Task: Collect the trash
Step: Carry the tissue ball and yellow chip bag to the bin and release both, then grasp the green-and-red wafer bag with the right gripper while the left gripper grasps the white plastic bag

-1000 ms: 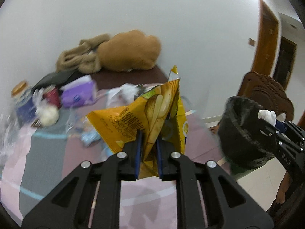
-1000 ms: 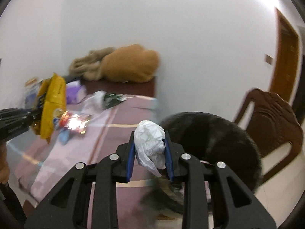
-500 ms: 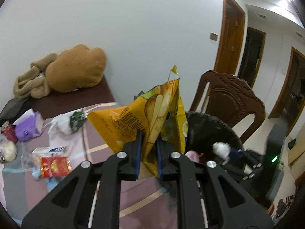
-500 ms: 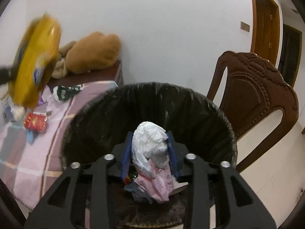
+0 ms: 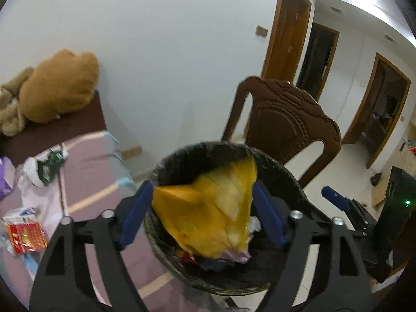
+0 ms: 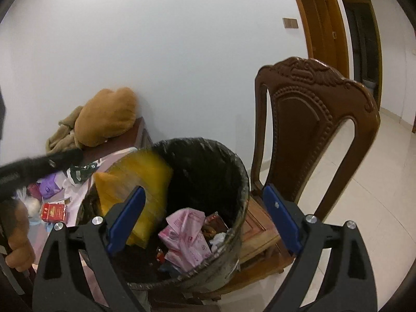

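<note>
Opening over the black-lined bin (image 5: 283, 174), the left gripper (image 5: 201, 215) is releasing a yellow chip bag (image 5: 208, 215); the right gripper (image 6: 205, 218), jaws opening, is holding nothing. Next, likely the red packet (image 5: 24, 236) at left.

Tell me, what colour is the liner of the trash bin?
Black liner; the right wrist view shows it best.

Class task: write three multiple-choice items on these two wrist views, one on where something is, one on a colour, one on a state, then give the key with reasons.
1. Where is the yellow chip bag?
A. over the black bin
B. on the chair
C. on the floor

2. What colour is the crumpled wrapper in the bin?
A. green
B. pink
C. blue

3. How do the left gripper jaws stand?
A. clamped on the bag
B. spread apart, opening
C. out of view

Key: 1 A, the bag hangs blurred inside the bin's rim. 2 B, pink shows in the right wrist view. 3 B, both pads stand clear of the bag.
</note>
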Demonstrator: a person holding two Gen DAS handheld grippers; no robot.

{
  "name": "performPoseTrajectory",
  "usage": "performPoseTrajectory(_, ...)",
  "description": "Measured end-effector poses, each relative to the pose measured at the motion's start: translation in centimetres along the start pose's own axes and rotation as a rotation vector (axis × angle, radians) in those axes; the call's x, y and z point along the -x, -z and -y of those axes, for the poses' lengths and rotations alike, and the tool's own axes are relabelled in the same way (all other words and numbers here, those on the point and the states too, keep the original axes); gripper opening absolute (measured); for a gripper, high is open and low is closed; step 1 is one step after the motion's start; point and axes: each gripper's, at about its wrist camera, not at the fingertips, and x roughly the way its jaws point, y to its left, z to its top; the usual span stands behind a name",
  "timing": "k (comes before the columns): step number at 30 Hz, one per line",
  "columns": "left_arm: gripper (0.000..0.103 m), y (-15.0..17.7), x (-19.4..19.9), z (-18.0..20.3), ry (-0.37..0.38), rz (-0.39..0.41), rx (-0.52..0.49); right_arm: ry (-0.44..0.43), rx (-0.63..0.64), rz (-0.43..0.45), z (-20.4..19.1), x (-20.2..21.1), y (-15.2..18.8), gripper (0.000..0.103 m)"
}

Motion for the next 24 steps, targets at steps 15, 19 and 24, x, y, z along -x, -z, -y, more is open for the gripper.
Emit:
performPoseTrajectory(15,0.087,9.4,8.6,-22.5,-0.823,-0.038,0.411,-0.313,0.301,-0.041,-14.5,-0.6,1.8,0.09)
performPoseTrajectory(19,0.087,12.2,11.1,-28.0,-0.898,-0.084,0.518,-0.366,0.392,-0.136,-20.8,-2.7,2.9,0.09)
performPoseTrajectory(24,0.089,14.1,12.9,-31.0,-0.901,-0.087,0.54,-0.343,0.467,-0.166,-28.0,-5.0,2.9,0.09)
